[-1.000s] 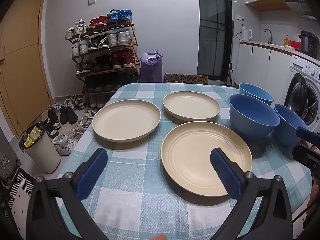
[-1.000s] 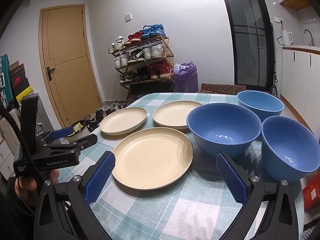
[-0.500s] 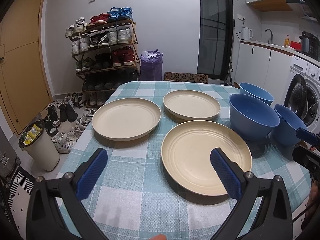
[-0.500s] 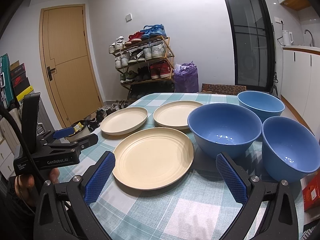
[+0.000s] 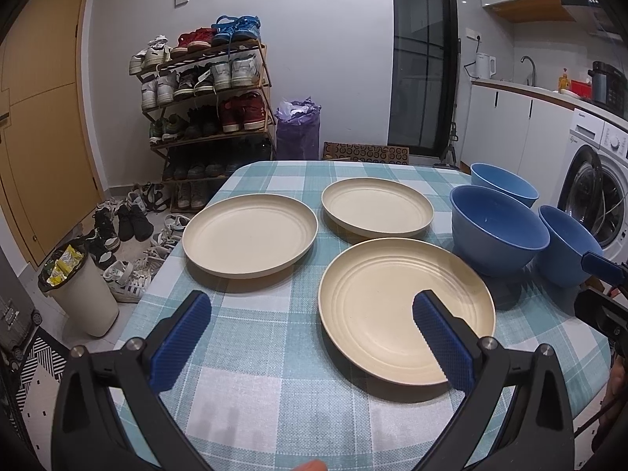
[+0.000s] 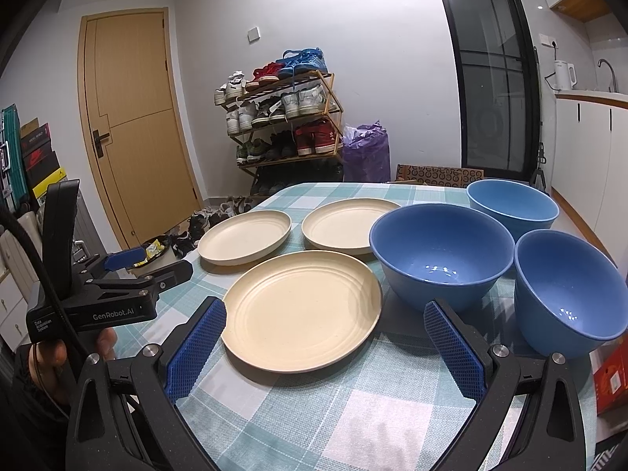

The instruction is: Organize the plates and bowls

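Three cream plates lie apart on the checked tablecloth: a near plate (image 5: pixel 404 306) (image 6: pixel 302 314), a left plate (image 5: pixel 249 233) (image 6: pixel 245 235) and a far plate (image 5: pixel 376 206) (image 6: pixel 345 223). Three blue bowls stand upright to their right: a middle bowl (image 5: pixel 496 229) (image 6: pixel 441 251), a far bowl (image 5: pixel 502 184) (image 6: pixel 512 204) and a near bowl (image 5: pixel 567 245) (image 6: pixel 569 290). My left gripper (image 5: pixel 310 314) hovers open over the near table edge, empty. My right gripper (image 6: pixel 324 327) is open and empty too, in front of the near plate and middle bowl.
The table (image 5: pixel 274 392) has rounded edges. Beyond it stand a shoe rack (image 5: pixel 204 98), a purple bag (image 5: pixel 298 129), a bin (image 5: pixel 78 290) and loose shoes on the floor. A washing machine (image 5: pixel 600 184) and counter are at right. A hand (image 6: pixel 51 353) holds the left gripper.
The left wrist view has drifted slightly, so the plates sit a touch higher in frame. Both grippers stay open and nothing on the table has moved.
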The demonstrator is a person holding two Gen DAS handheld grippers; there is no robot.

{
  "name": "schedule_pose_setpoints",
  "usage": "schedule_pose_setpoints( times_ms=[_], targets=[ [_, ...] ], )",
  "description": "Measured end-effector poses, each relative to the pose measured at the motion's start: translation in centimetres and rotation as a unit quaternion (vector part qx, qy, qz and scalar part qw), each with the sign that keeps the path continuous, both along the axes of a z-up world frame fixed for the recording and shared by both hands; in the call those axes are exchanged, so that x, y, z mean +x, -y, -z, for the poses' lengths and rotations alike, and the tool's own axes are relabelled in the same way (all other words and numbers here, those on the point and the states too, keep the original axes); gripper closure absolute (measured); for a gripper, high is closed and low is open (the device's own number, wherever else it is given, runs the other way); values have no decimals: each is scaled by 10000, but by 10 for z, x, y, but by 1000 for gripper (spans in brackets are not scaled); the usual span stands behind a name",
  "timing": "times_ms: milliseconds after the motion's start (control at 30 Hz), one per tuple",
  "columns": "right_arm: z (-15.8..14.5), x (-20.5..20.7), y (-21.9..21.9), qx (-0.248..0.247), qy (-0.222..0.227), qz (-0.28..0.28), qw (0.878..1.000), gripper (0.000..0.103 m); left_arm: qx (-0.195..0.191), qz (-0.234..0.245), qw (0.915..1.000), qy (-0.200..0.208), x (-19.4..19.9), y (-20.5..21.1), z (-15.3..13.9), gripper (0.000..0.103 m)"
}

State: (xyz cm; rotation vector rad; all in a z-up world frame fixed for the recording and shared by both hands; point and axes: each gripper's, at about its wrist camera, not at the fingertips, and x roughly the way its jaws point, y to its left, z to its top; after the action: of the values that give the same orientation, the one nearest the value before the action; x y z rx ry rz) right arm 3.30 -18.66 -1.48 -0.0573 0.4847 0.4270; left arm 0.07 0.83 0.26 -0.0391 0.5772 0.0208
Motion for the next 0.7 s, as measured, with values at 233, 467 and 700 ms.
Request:
schedule_pose_setpoints(
  times_ms=[233, 467, 700],
  targets=[
    [2, 1, 0, 6, -45, 11, 10000, 0, 9, -30, 10000, -44, 2, -4, 1, 0],
    [4, 6, 2, -2, -85, 6, 10000, 0, 168, -84, 9998, -4, 10, -3, 7, 0],
    [-2, 11, 2, -48, -36, 21, 10000, 0, 238, -96, 9997, -14, 17, -4, 8, 0]
  ],
)
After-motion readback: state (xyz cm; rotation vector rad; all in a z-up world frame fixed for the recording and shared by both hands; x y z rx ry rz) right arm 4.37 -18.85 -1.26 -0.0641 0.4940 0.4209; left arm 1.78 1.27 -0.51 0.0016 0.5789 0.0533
